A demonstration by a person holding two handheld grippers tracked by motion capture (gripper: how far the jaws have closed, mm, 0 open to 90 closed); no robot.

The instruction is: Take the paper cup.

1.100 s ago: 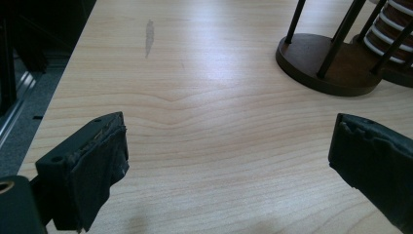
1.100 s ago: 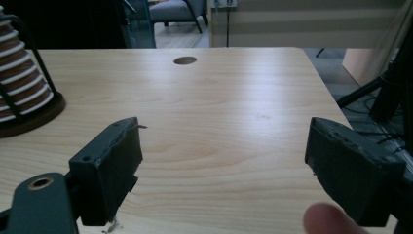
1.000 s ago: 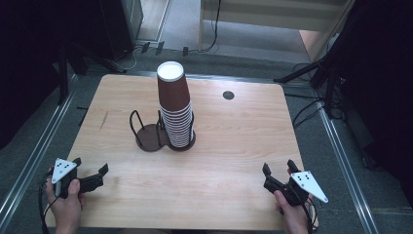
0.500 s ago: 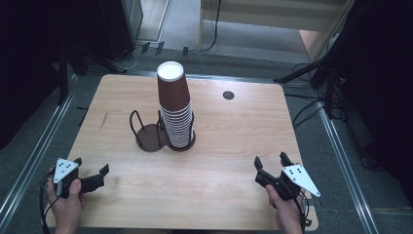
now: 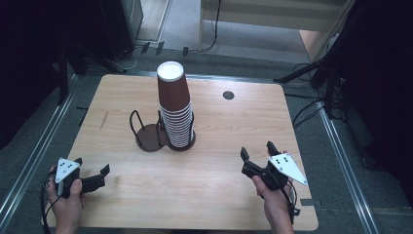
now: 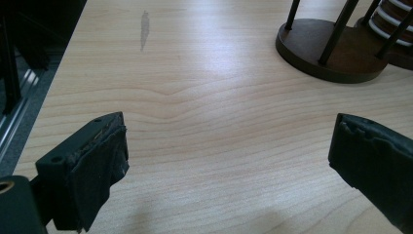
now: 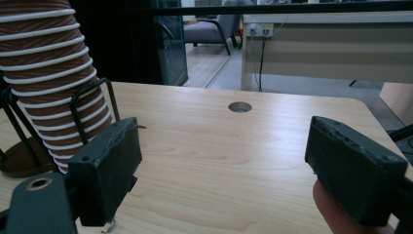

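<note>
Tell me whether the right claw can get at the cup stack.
Likely yes: only bare table lies between the open right claw and the cup stack. The rack has wires around the stack's lower part only.

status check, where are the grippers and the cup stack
Left gripper open, empty. Right gripper open, empty, short of cup stack. Stack upright in wire holder, untouched. Nothing in the way.

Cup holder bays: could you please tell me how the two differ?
The empty bay holds nothing; the filled bay holds a tall stack of brown cups. The empty bay's base lies bare; the filled bay's is mostly covered. Both have dark wire uprights.
</note>
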